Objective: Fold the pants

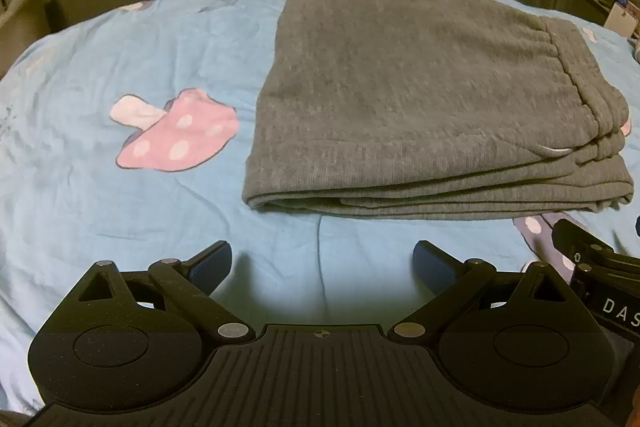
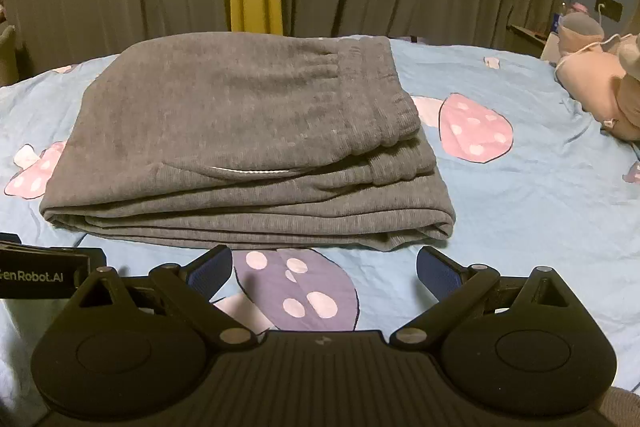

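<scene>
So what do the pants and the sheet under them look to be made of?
Pants: thick grey knit, probably cotton-blend fleece, matte and heathered, with a ribbed gathered waistband and soft, bulky folds. Sheet: thin woven fabric, likely cotton or polyester, matte light blue with printed mushrooms and fine creases. The exact fibre of either cannot be told from the look.

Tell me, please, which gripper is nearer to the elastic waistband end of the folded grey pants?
Right. The right gripper sits open just short of the pants' near edge, close to the waistband. The left gripper sits open off the opposite, folded end, with the waistband far to its right.
</scene>
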### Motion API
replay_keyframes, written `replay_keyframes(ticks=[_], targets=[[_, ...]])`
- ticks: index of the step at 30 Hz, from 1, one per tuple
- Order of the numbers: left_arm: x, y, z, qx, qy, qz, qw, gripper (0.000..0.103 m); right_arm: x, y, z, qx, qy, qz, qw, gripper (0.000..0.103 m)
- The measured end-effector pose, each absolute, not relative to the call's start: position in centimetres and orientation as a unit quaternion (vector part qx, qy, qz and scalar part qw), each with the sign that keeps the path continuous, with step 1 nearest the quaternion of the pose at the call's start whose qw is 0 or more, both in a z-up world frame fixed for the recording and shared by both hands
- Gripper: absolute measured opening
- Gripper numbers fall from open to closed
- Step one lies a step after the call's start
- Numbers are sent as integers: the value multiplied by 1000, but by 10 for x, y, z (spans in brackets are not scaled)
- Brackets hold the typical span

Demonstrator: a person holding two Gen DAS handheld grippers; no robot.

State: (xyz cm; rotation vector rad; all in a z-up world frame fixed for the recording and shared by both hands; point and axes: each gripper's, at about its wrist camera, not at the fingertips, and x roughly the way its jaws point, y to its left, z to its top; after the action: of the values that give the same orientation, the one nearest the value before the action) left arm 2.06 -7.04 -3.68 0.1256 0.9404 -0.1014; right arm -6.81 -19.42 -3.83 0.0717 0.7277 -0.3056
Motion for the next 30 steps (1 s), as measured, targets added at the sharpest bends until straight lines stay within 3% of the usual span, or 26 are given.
replay_keyframes(ticks=[30], targets=[[21, -72, -37, 60, 452, -49, 888, 100, -68, -200, -41, 50, 359, -155, 919, 99]])
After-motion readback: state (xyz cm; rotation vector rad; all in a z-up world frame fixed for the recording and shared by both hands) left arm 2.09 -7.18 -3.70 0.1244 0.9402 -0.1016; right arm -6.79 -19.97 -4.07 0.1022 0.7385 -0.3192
